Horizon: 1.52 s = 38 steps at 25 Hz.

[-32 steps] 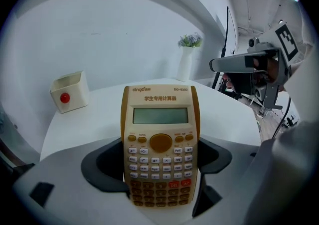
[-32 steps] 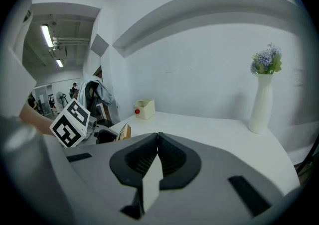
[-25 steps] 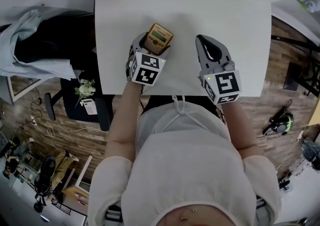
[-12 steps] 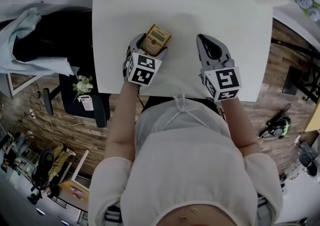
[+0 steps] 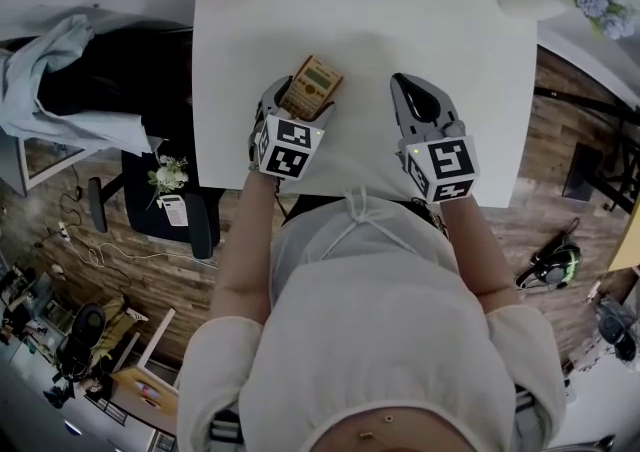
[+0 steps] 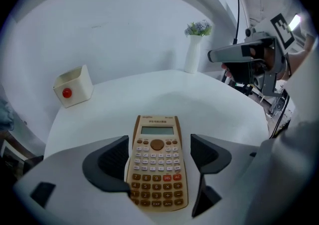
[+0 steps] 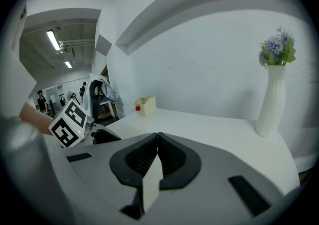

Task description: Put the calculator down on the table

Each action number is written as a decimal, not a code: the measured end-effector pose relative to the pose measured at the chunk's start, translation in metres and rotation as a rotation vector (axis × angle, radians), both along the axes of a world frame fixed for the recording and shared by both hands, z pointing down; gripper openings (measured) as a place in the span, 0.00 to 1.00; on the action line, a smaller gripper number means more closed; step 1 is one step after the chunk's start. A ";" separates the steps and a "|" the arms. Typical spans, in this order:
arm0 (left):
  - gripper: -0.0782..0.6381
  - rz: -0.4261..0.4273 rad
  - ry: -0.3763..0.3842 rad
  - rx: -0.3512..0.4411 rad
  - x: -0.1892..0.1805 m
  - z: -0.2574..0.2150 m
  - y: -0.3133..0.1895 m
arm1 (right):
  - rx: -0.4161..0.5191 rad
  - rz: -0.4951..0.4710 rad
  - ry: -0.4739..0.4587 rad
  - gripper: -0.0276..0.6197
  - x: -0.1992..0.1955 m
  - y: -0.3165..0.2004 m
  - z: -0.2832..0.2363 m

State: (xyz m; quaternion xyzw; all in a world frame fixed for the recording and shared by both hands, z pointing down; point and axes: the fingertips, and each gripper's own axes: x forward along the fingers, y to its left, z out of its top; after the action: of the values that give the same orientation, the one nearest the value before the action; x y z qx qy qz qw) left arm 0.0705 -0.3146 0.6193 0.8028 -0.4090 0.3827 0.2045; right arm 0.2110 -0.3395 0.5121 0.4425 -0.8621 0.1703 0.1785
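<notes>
- Calculator (image 5: 312, 87), in the head view, lay on the white bench (image 5: 440, 20) between the jaws of the left tongs (image 5: 305, 97). The right tongs (image 5: 402, 82) were off to the right of it, clear of it.
- In the left gripper view the calculator (image 6: 157, 162) lay keys-up between the spread jaws, with a gap showing at the right jaw. A cream box with a red button (image 6: 74, 86) stood far ahead to the left, and a white vase (image 6: 193, 54) stood ahead to the right.
- In the right gripper view the right tongs (image 7: 157, 137) were pressed together with nothing between them. The vase (image 7: 271, 99) stood ahead to their right.
</notes>
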 end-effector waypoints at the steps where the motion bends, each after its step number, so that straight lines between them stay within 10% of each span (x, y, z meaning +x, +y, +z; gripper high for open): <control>1: 0.67 -0.001 0.016 0.023 0.000 -0.009 0.000 | 0.008 0.003 0.002 0.05 0.000 0.000 -0.004; 18: 0.18 -0.039 0.237 0.458 -0.020 -0.188 -0.014 | 0.209 0.041 0.013 0.05 -0.007 0.015 -0.092; 32: 0.13 0.025 0.370 0.710 -0.035 -0.312 -0.002 | 0.392 0.050 -0.061 0.05 -0.005 0.025 -0.167; 38: 0.13 0.036 0.375 0.701 -0.036 -0.319 -0.003 | 0.434 0.048 -0.060 0.05 -0.010 0.025 -0.178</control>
State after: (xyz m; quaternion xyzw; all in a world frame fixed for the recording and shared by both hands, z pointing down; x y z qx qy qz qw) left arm 0.0342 -0.3178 0.3003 0.8868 -0.4565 0.0701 -0.0176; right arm 0.2013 -0.3148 0.3338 0.4856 -0.8728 -0.0021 0.0493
